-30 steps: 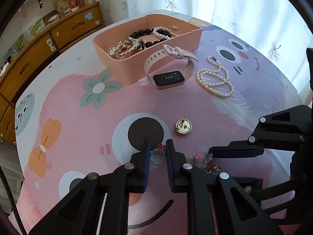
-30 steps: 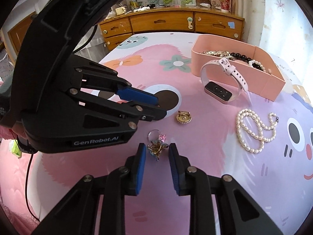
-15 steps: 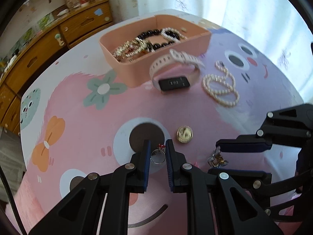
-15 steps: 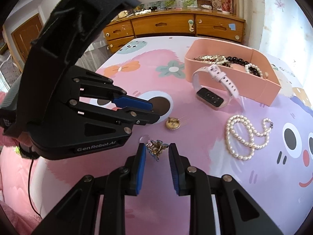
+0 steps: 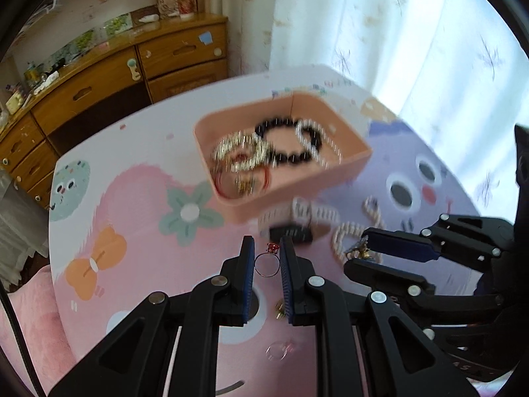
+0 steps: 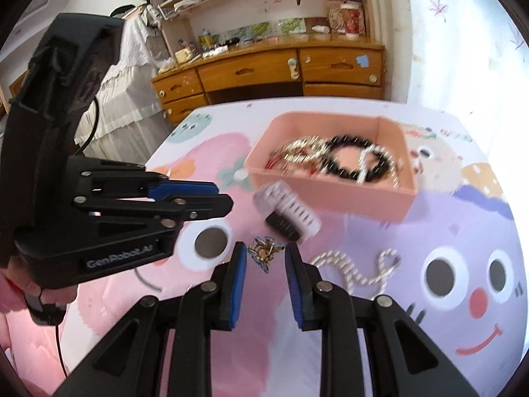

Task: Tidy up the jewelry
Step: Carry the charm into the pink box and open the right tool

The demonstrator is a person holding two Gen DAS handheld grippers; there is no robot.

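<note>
Both your grippers have lifted off the mat (image 5: 139, 258) toward the pink box (image 5: 330, 178). Your left gripper (image 5: 267, 266) pinches a ring (image 5: 266, 264) (red stone on top); the right gripper (image 6: 266, 258) clamps a gold charm cluster (image 6: 264, 251), just short of the box.

Ring (image 5: 266, 263) between left gripper (image 5: 267, 258) fingers (image 5: 247, 258)
</note>
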